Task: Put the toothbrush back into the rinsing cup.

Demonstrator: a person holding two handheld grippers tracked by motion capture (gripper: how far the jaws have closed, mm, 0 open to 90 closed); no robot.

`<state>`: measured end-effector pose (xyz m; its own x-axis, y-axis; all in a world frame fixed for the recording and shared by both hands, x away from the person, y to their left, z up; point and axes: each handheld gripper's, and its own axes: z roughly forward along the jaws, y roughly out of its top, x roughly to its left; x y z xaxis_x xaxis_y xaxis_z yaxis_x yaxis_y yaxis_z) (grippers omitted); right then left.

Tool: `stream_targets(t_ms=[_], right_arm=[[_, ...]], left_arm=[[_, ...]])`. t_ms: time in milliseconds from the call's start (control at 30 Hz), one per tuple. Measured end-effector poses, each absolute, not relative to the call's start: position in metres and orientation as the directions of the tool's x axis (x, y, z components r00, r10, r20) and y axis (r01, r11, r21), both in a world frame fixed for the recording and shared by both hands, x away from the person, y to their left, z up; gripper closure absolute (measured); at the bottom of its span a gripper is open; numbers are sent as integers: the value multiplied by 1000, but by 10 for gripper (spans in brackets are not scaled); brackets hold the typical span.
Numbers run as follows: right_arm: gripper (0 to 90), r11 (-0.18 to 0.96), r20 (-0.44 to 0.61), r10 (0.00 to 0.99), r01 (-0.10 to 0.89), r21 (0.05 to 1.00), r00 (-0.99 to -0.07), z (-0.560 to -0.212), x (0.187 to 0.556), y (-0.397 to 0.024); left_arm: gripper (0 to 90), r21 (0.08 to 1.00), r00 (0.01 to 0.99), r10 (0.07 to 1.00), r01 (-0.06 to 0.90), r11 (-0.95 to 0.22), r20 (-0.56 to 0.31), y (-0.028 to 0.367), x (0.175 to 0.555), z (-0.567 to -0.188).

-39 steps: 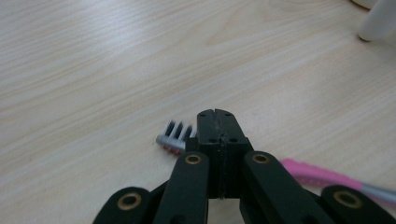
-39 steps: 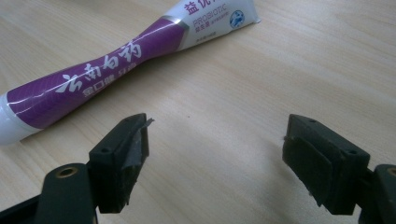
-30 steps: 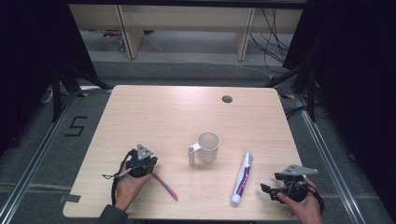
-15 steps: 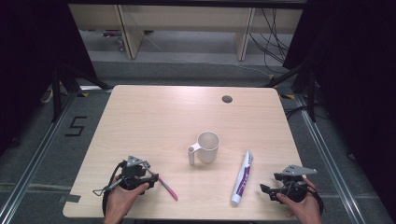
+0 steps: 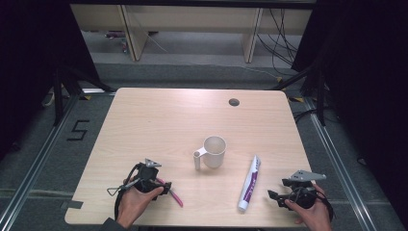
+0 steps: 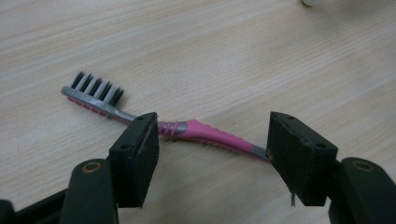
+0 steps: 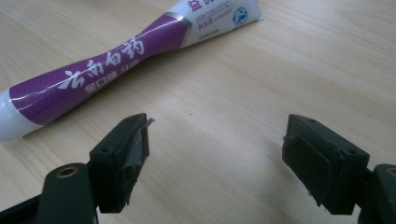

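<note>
A pink and grey toothbrush (image 5: pixel 173 195) with dark bristles lies flat near the table's front left. My left gripper (image 5: pixel 166 188) is at its handle end. In the left gripper view the toothbrush (image 6: pixel 205 133) runs across between the jaws, which have just been opening. The left gripper (image 6: pixel 212 140) is open, and its pads are apart from the handle. A white and purple toothpaste tube (image 5: pixel 250 183) lies at the front right. My right gripper (image 5: pixel 273 195) stands open just right of the tube's cap end, with only bare wood between its jaws (image 7: pixel 215 140). The tube (image 7: pixel 116 60) lies beyond them.
A white mug (image 5: pixel 214 151) stands upright at the table's middle, its handle toward the left. A small round hole (image 5: pixel 234 102) sits near the far edge of the wooden table (image 5: pixel 159 125). Dark floor and metal frame rails surround the table.
The left hand has drawn toward the front edge and turned its gripper toward the toothbrush, and its jaws have opened. The right hand, mug and tube have stayed in place.
</note>
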<state>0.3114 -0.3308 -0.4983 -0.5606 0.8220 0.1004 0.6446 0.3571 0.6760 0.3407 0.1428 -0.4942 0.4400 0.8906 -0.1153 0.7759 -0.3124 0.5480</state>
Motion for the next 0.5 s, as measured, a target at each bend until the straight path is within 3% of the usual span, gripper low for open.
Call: stream_targets(t_ms=[133,500], right_arm=[[236,355,108,820,646,675,-563,-499,312,-331],[237,357,103,818,640,680,-565,-498,312,-331]], left_arm=[[372,545,463,882,764,-346,-89,140,344,-495],[607,486,542,840,741,-463,-25,146,348,-492]])
